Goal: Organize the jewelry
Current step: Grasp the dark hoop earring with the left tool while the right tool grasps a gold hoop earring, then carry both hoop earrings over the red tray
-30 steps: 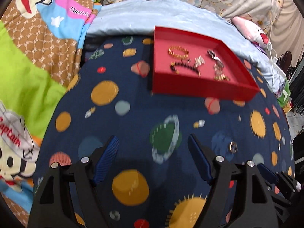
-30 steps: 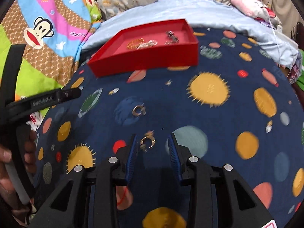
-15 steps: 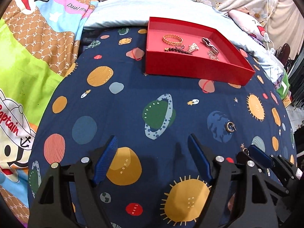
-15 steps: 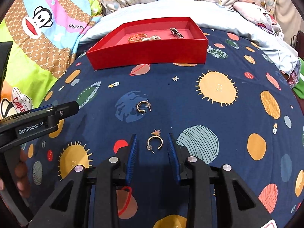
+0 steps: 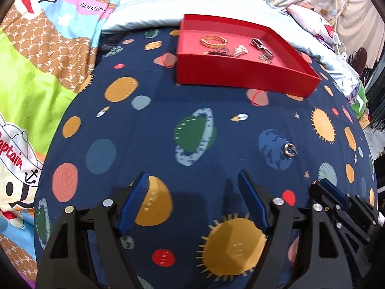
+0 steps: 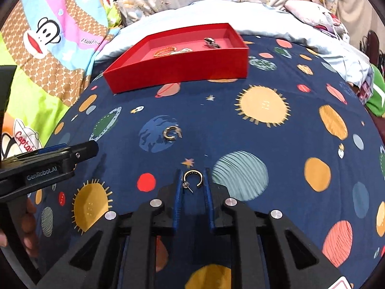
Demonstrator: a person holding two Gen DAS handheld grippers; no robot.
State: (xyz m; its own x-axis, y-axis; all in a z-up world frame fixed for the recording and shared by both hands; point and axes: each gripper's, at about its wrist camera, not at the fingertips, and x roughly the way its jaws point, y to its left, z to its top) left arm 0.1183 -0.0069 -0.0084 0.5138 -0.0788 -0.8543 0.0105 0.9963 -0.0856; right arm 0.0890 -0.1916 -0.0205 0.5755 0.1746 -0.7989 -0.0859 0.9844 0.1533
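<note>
Right tongs [image 6: 193,180]: jaws have just been closing around one gold hoop earring [image 6: 194,177] on the bed's planet-print cover [image 6: 264,132]; pads flank it closely, full contact unclear. Pickup looks imminent.
Left tongs [image 5: 192,192]: spread wide, empty.
Loose earrings: two; the second [image 6: 172,133] lies beyond.
Red tray [image 6: 180,69]: one, at the far edge, holding several pieces, exact count unclear.
</note>
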